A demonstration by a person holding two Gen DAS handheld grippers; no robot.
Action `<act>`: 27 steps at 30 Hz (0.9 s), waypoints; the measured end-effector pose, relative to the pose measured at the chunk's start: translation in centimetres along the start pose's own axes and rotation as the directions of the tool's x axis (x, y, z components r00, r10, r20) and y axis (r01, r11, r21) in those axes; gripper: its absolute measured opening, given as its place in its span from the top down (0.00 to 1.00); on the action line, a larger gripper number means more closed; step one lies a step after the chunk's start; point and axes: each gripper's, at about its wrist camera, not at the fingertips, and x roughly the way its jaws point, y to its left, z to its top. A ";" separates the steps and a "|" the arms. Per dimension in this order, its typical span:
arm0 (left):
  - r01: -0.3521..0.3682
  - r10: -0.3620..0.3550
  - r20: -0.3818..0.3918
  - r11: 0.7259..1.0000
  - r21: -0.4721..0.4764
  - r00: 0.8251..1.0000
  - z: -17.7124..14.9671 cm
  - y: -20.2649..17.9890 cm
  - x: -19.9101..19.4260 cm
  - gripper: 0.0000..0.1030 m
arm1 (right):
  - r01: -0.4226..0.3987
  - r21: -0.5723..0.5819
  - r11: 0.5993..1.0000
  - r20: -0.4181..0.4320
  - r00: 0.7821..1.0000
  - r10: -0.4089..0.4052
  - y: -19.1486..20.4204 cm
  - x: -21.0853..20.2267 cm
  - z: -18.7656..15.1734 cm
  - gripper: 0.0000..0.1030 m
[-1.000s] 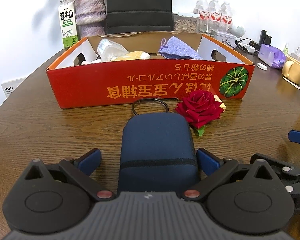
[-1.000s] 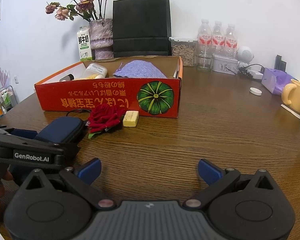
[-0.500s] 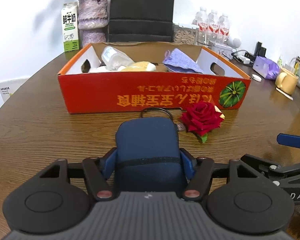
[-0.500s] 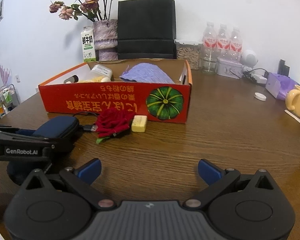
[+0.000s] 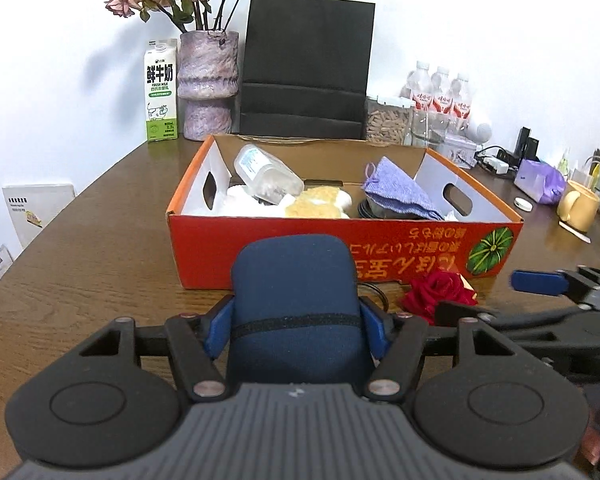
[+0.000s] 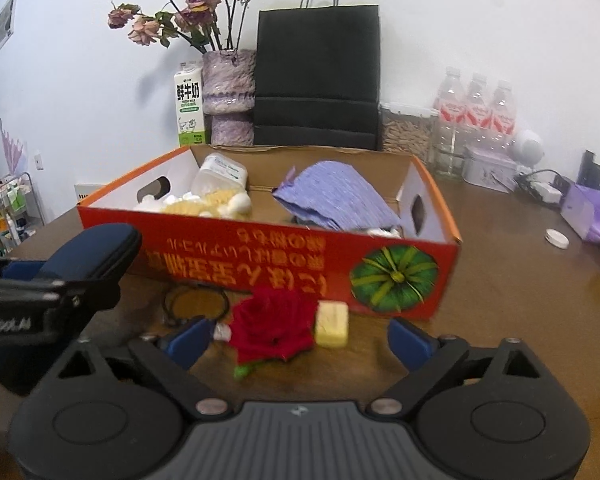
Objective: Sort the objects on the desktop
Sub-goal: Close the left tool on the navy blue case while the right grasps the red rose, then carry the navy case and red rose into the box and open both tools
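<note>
My left gripper (image 5: 295,330) is shut on a dark blue zip case (image 5: 294,300), lifted off the table just short of the red cardboard box (image 5: 340,240). The same case (image 6: 88,256) shows at the left of the right wrist view. My right gripper (image 6: 300,340) has its jaws closing around a red fabric rose (image 6: 274,324) lying on the table; the pads stand apart from it. A pale yellow block (image 6: 332,322) lies beside the rose. A black cable loop (image 6: 196,302) rests under the box front. The rose (image 5: 440,292) is also in the left wrist view.
The box holds a purple cloth (image 6: 336,196), a clear plastic jar (image 5: 266,174) and a yellow-white plush. Behind it stand a black paper bag (image 5: 306,68), a vase (image 5: 208,80), a milk carton (image 5: 161,90) and water bottles (image 6: 476,112). A yellow mug (image 5: 578,206) is at right.
The left gripper shut on the blue case and lifted it toward the box. The right gripper moved left and forward to the rose, and its jaws narrowed slightly.
</note>
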 end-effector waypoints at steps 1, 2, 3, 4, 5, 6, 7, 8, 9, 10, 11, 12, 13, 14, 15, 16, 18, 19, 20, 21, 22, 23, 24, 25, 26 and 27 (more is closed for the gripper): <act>0.004 -0.004 0.002 1.000 0.000 1.000 0.0 0.2 0.0 0.36 | 0.003 0.000 1.000 -0.002 1.000 -0.003 0.2 0.4 0.2 0.15; 0.005 -0.005 0.002 1.000 0.000 1.000 0.1 0.3 0.1 0.36 | 0.006 -0.001 1.000 -0.006 1.000 -0.006 0.3 0.7 0.4 0.18; 0.005 -0.005 0.004 1.000 0.000 1.000 0.1 0.5 0.2 0.36 | 0.006 -0.002 1.000 -0.013 1.000 -0.006 0.5 1.1 0.5 0.19; 0.007 -0.007 0.007 1.000 -0.001 1.000 0.1 0.6 0.3 0.36 | 0.004 -0.003 1.000 -0.021 1.000 -0.005 0.6 1.4 0.6 0.23; 0.008 -0.007 0.008 1.000 -0.002 1.000 0.1 0.7 0.4 0.36 | 0.001 -0.004 1.000 -0.030 1.000 -0.001 0.7 1.7 0.6 0.27; 0.008 -0.008 0.009 1.000 -0.003 1.000 0.1 0.8 0.4 0.36 | -0.004 -0.006 1.000 -0.039 0.999 0.004 0.8 1.9 0.5 0.29; 0.009 -0.009 0.010 1.000 -0.004 1.000 0.1 0.9 0.5 0.36 | -0.008 -0.006 1.000 -0.046 0.999 0.008 0.9 2.1 0.5 0.34; 0.010 -0.009 0.010 1.000 -0.006 1.000 0.1 1.0 0.5 0.36 | -0.011 -0.006 1.000 -0.053 0.999 0.011 1.0 2.2 0.4 0.40; 0.010 -0.010 0.008 1.000 -0.009 1.000 0.1 1.0 0.6 0.36 | -0.008 -0.010 1.000 -0.054 0.999 0.008 1.1 2.2 0.2 0.42; 0.012 -0.012 0.008 1.000 -0.010 1.000 0.0 1.0 0.6 0.36 | -0.003 -0.016 1.000 -0.049 0.999 0.002 1.3 2.1 0.1 0.48; 0.012 -0.012 0.007 1.000 -0.011 1.000 0.0 1.1 0.6 0.36 | -0.004 -0.018 1.000 -0.044 0.999 0.003 1.3 1.9 0.0 0.57; 0.014 -0.013 0.007 1.000 -0.013 1.000 -0.1 1.1 0.6 0.36 | -0.009 -0.015 1.000 -0.040 0.999 0.008 1.3 1.7 0.0 0.57; 0.015 -0.015 0.007 1.000 -0.013 1.000 -0.2 1.1 0.6 0.36 | -0.013 -0.014 1.000 -0.034 0.999 0.012 1.3 1.5 -0.1 0.61; 0.017 -0.017 0.008 1.000 -0.013 1.000 -0.2 1.0 0.5 0.36 | -0.014 -0.015 1.000 -0.028 1.000 0.013 1.4 1.3 -0.1 0.64; 0.017 -0.017 0.010 1.000 -0.012 1.000 -0.2 1.0 0.4 0.36 | -0.013 -0.017 1.000 -0.023 1.000 0.013 1.4 1.2 -0.1 0.66; 0.017 -0.017 0.011 1.000 -0.011 1.000 -0.2 1.0 0.3 0.36 | -0.014 -0.018 1.000 -0.018 1.000 0.014 1.4 1.0 -0.1 0.66; 0.019 -0.019 0.017 1.000 -0.008 1.000 -0.2 0.9 0.0 0.36 | -0.019 -0.017 1.000 -0.008 1.000 0.019 1.4 0.5 -0.1 0.67; 0.019 -0.019 0.020 1.000 -0.006 1.000 -0.1 0.8 -0.1 0.36 | -0.021 -0.019 1.000 -0.002 1.000 0.021 1.4 0.3 -0.1 0.68; 0.019 -0.019 0.025 1.000 -0.004 1.000 -0.1 0.8 -0.2 0.36 | -0.023 -0.020 1.000 0.004 1.000 0.023 1.4 0.0 0.0 0.68; 0.020 -0.020 0.029 1.000 -0.003 0.999 0.0 0.7 -0.4 0.36 | -0.025 -0.021 0.999 0.010 1.000 0.025 1.4 -0.2 0.0 0.68; 0.020 -0.020 0.032 1.000 -0.003 0.999 0.1 0.7 -0.5 0.36 | -0.027 -0.023 0.999 0.016 1.000 0.027 1.5 -0.4 0.1 0.68; 0.022 -0.022 0.036 1.000 -0.001 0.999 0.2 0.6 -0.6 0.36 | -0.028 -0.025 0.999 0.021 0.999 0.029 1.5 -0.7 0.1 0.69; 0.023 -0.023 0.039 1.000 0.001 0.999 0.2 0.6 -0.7 0.36 | -0.029 -0.026 0.999 0.026 0.999 0.029 1.5 -0.9 0.2 0.69; 0.024 -0.024 0.042 1.000 0.002 0.999 0.2 0.5 -0.8 0.36 | -0.030 -0.026 0.999 0.031 0.999 0.031 1.5 -1.0 0.2 0.69; 0.025 -0.025 0.044 1.000 0.003 0.999 0.3 0.5 -0.9 0.36 | -0.031 -0.027 0.999 0.035 0.999 0.032 1.6 -1.2 0.3 0.69; 0.026 -0.026 0.046 1.000 0.005 0.999 0.4 0.5 -0.9 0.36 | -0.033 -0.028 0.999 0.040 0.999 0.034 1.6 -1.4 0.4 0.69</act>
